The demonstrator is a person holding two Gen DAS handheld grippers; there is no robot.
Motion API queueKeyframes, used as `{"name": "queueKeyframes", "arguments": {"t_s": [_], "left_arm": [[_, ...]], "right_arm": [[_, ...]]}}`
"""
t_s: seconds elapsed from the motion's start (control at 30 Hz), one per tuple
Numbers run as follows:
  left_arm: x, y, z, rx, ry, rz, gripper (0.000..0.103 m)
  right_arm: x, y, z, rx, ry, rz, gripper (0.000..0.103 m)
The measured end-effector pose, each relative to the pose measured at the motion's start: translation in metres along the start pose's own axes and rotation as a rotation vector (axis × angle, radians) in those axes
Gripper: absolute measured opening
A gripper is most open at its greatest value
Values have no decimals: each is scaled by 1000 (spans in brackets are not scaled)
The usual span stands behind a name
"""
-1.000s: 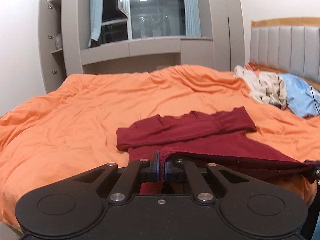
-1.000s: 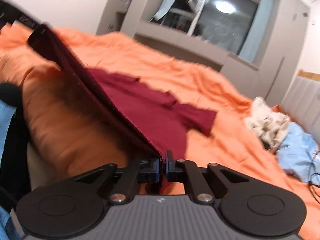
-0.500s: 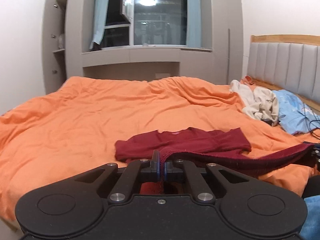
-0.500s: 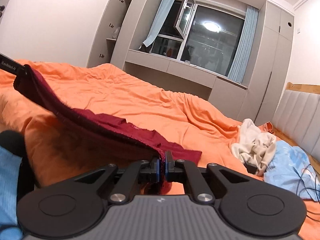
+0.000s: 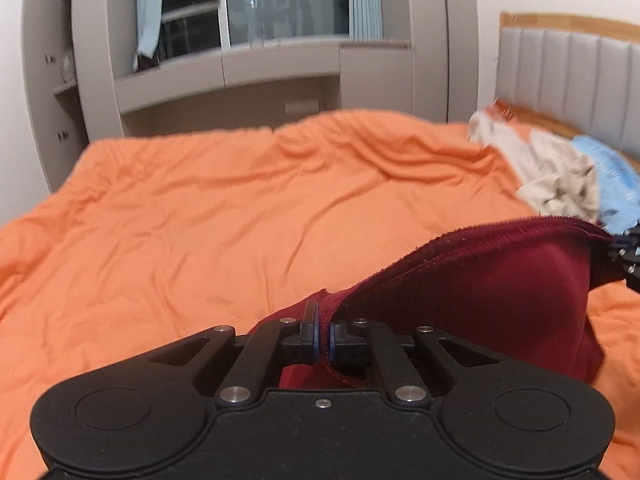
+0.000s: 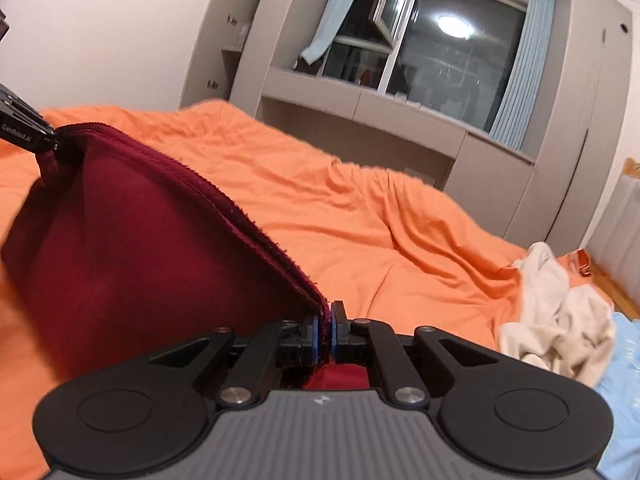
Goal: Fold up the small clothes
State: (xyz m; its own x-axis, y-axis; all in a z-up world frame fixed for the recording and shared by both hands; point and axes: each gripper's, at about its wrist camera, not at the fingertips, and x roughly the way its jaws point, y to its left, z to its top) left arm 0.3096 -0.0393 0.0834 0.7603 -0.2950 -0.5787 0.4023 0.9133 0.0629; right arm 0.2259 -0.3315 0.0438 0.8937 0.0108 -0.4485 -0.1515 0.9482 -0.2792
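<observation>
The left gripper (image 5: 323, 330) is clamped tight on one end of the hem of a dark red garment (image 5: 500, 300), and the right gripper (image 6: 325, 334) is pinched just as tightly on the other end. Each gripper body hides the cloth hanging directly beneath it. The garment is lifted off the bed, its ribbed hem stretched taut from one gripper to the other, so its long axis runs side to side between the hands; the body sags below the hem like a pouch. Its lower part, sleeves and neck are out of sight, cut off by the grippers and the folds. Beyond lies the rumpled orange duvet (image 5: 240, 208), bare in the middle. Farther right, near the grey padded headboard (image 5: 580, 80), sit a heap of cream clothes (image 6: 560, 320) and something light blue (image 5: 612, 176), both blurred. At the back stand grey cabinets (image 6: 360, 108) under a dark window (image 6: 452, 44).
</observation>
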Motion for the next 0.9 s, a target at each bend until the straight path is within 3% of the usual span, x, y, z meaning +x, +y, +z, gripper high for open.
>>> {"name": "queueKeyframes", "arguments": {"t_s": [0.23,0.4,0.67,0.9], "left_arm": [[132,33,10,-54,146,8,5],[197,42,-5,-92,248,-14,5],[235,56,-21,-163,311,-39,18],[246,75,-16,-270,292,-53,22]], "right_arm": [[119,-10,-9,-27,122,30,6],[170,-15,-25,5,184,69,7],[191,-19,-43,27,211,87,15],[204,-23,-29,60,183,69,8]]}}
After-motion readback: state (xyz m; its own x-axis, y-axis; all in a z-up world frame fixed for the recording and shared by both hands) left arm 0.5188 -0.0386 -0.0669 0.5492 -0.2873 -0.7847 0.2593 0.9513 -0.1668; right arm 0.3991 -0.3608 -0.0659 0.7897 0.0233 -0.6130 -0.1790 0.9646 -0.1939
